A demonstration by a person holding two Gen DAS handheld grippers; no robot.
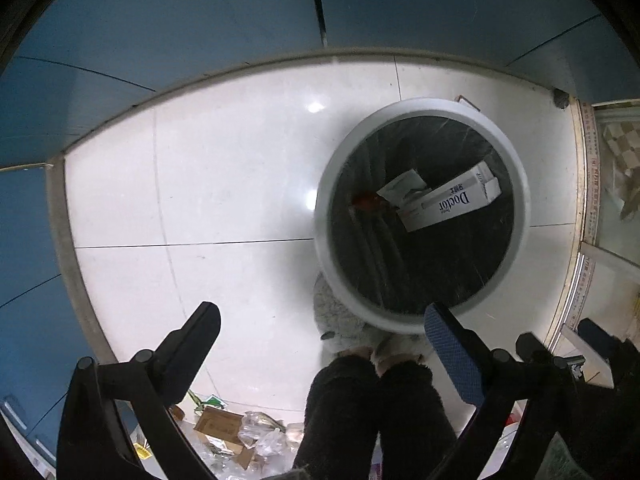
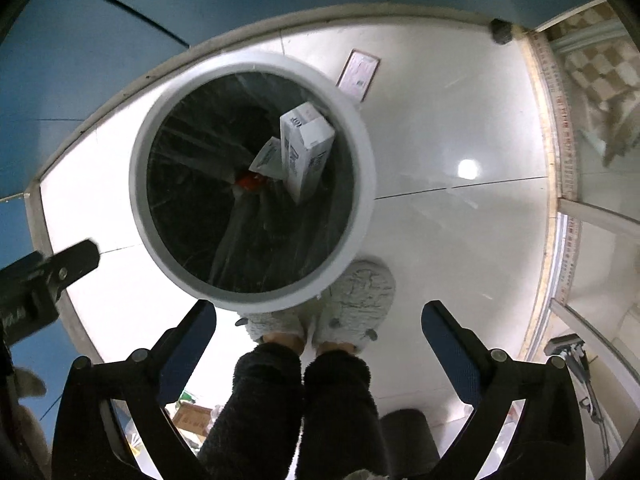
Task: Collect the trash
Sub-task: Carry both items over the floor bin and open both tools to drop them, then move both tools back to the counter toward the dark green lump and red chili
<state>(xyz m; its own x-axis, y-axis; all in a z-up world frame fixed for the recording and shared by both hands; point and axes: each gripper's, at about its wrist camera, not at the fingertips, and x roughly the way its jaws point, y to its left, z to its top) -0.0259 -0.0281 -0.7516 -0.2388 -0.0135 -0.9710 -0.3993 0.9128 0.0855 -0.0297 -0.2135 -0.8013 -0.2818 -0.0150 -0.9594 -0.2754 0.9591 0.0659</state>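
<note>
A round bin with a white rim [image 1: 420, 106] and a black liner stands on the white tile floor. Inside it lie a white "Doctor" box [image 1: 452, 200], a pale paper packet [image 1: 402, 186] and a small red item [image 1: 366, 200]. My left gripper [image 1: 324, 328] hangs open over the floor at the bin's near-left edge, with nothing between its fingers. In the right wrist view the bin's rim [image 2: 138, 184], the box [image 2: 306, 148], the packet [image 2: 268, 156] and the red item [image 2: 250, 180] show from above. My right gripper [image 2: 320, 320] is open and empty just below the bin.
A person's dark fleecy legs [image 2: 304, 400] and grey slippers [image 2: 360, 288] stand against the bin. A flat card [image 2: 358, 74] lies on the floor behind it. Loose trash, cardboard and plastic [image 1: 236, 436] lies near the legs. Blue walls [image 1: 200, 8] curve round the back; a doorway threshold [image 2: 560, 140] runs on the right.
</note>
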